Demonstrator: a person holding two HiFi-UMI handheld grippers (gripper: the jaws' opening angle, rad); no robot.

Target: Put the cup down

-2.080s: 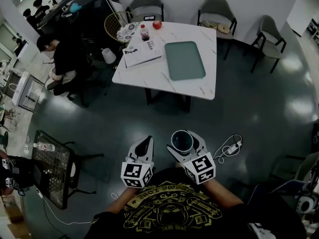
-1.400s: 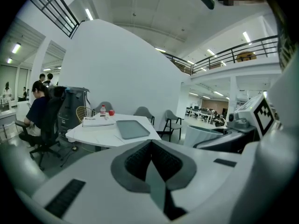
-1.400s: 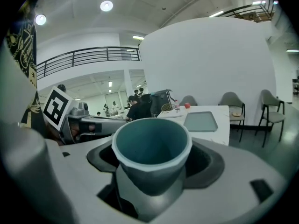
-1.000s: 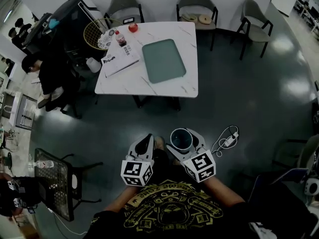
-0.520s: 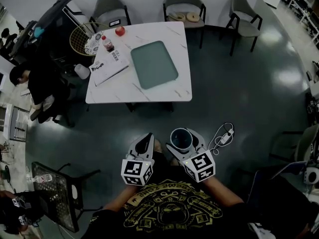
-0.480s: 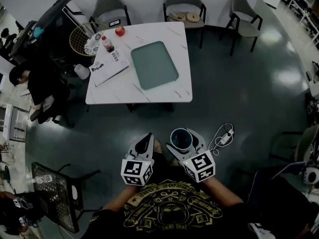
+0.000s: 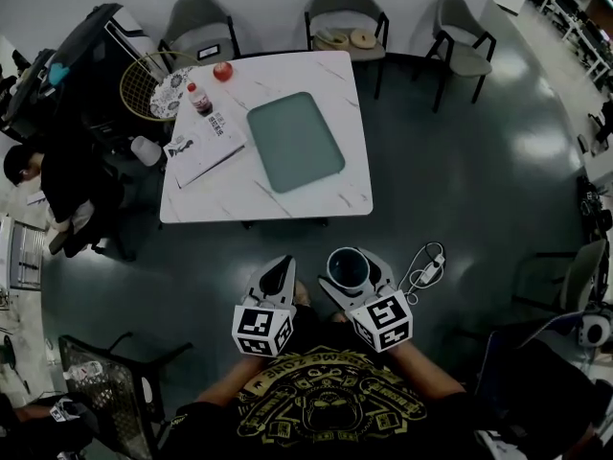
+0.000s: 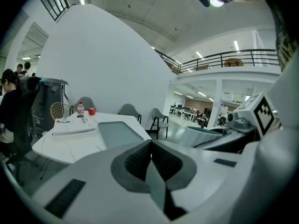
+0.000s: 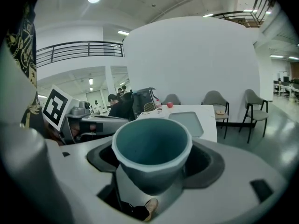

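The yellow lettering on the person's black T-shirt (image 7: 330, 401) and the print on the white booklet (image 7: 204, 147) on the white marble bench (image 7: 225, 188) are too small to read. The teal faceted cup (image 9: 152, 148) stands upright between the jaws of the right tool (image 7: 351, 259), which clamp its sides, over the dark floor (image 7: 460, 190) and well apart from the bench. Just beside it, the left tool (image 8: 150, 153) has its jaws closed together on nothing.
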